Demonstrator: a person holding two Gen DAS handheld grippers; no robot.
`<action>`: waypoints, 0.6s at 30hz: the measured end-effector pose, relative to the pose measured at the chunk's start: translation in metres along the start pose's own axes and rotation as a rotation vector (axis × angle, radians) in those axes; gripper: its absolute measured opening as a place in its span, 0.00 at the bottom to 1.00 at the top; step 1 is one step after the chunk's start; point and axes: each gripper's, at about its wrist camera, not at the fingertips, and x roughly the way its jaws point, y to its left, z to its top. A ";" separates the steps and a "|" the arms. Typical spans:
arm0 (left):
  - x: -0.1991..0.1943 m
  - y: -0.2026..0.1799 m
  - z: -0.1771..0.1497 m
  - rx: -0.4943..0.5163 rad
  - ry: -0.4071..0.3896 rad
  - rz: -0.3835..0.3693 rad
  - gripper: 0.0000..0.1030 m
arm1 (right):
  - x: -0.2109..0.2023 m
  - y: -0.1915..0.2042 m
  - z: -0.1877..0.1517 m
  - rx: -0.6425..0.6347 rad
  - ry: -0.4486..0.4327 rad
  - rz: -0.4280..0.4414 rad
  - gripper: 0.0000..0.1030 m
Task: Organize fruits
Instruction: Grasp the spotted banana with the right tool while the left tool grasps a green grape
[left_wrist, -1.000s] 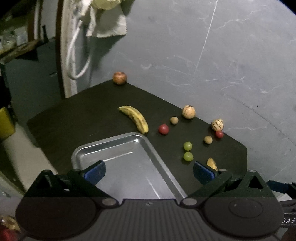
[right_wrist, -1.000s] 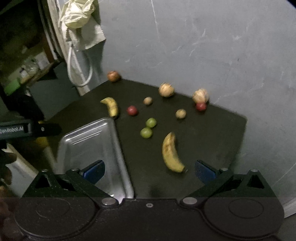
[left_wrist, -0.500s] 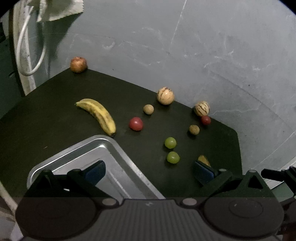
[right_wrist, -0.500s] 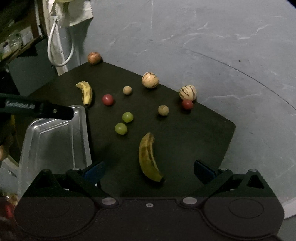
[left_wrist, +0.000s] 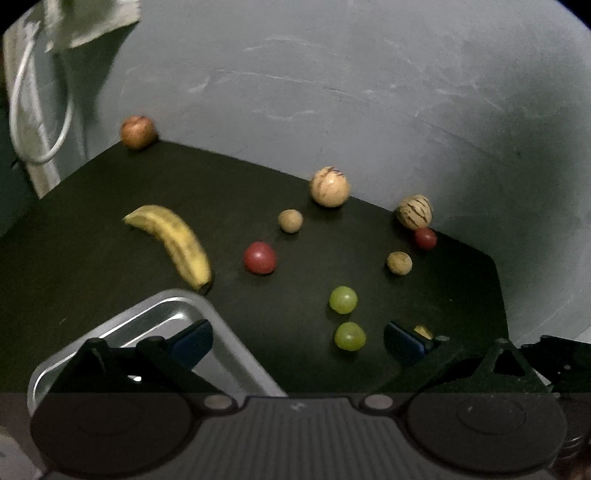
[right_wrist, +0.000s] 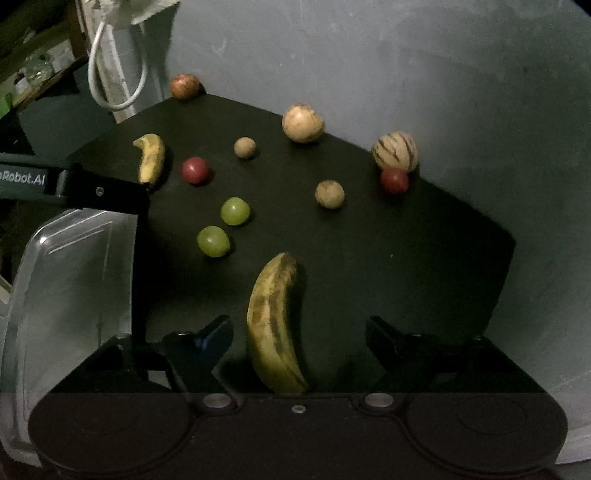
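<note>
Fruit lies scattered on a black table (right_wrist: 406, 251). In the right wrist view a spotted banana (right_wrist: 275, 325) lies between the open fingers of my right gripper (right_wrist: 299, 332). Beyond it are two green grapes (right_wrist: 213, 240), two red fruits (right_wrist: 195, 170), two small brown fruits (right_wrist: 329, 194), two striped melons (right_wrist: 394, 151) and a second banana (right_wrist: 150, 157). My left gripper (left_wrist: 295, 338) is open and empty, over the corner of a metal tray (left_wrist: 162, 314). The tray also shows in the right wrist view (right_wrist: 70, 280).
A brownish apple (left_wrist: 137, 132) sits at the table's far left corner by the grey wall. A white cable loop (right_wrist: 118, 70) and a cloth hang at the upper left. The left gripper's body (right_wrist: 74, 184) crosses the right wrist view at left.
My right gripper has moved forward and down, so the near banana now lies between its fingers. My left gripper has moved closer to the fruit, past the tray.
</note>
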 end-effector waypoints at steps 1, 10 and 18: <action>0.004 -0.004 0.001 0.015 0.003 0.000 0.97 | 0.003 0.000 0.001 0.000 0.004 0.004 0.77; 0.032 -0.021 0.005 0.043 0.057 -0.084 0.87 | 0.010 0.004 -0.002 -0.031 0.009 0.023 0.66; 0.046 -0.029 0.009 0.077 0.110 -0.100 0.71 | 0.013 0.006 -0.005 -0.037 0.003 0.036 0.58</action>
